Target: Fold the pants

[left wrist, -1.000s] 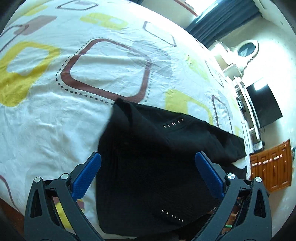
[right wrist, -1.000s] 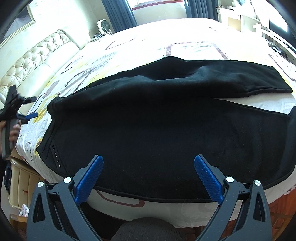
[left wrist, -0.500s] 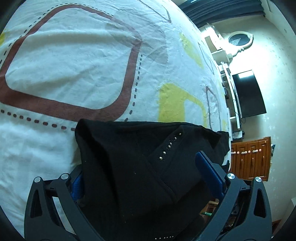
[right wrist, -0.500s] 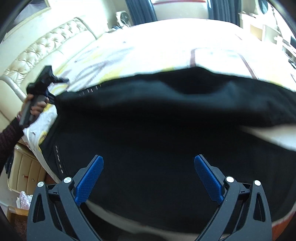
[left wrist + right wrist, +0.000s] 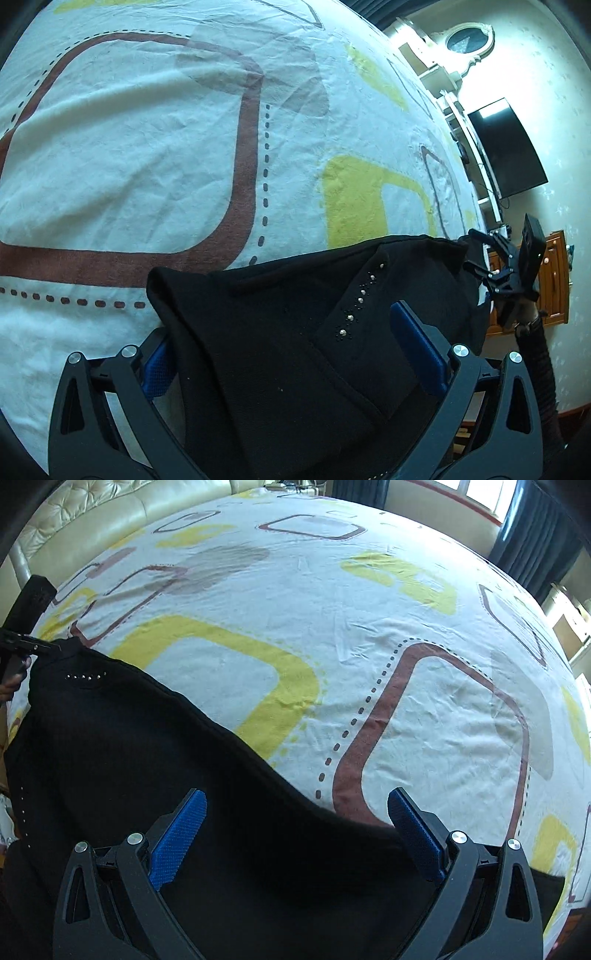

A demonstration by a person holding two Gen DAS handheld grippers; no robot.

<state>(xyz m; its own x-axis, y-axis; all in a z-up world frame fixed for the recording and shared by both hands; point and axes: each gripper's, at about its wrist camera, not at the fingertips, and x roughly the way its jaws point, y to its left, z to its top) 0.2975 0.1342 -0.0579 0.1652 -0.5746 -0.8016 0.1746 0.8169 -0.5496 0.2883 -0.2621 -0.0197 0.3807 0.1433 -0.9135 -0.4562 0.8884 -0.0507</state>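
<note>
Plainly, the fold is only starting. The black pants (image 5: 280, 354) are off the bed's sheet (image 5: 147, 147) at the near edge, bunched and draped across both sets of tongs rather than lying flat. In the left wrist view the left tongs (image 5: 291, 354) stand wide apart, and the waist end with its row of small studs (image 5: 356, 299) lies heaped over and between the blue pads (image 5: 417, 347); the left pad is half buried under cloth. Whether the fabric is truly pinched there I cannot tell, since the fingers are not pressed together on it. In the right wrist view the right tongs (image 5: 295, 827) are likewise spread, with dark cloth filling the space between the pads (image 5: 177, 830) and running away toward the left edge of the bed, where the other tool holds up the studded corner. The far half of the bed, with its yellow and brown squares, is bare.

As for progress, I judge that no finished fold shows: no neat crease, no leg laid on leg that I can make out. What is left appears to be nearly everything: carrying the lifted edge over, laying it down smooth, then halving the length.
</note>
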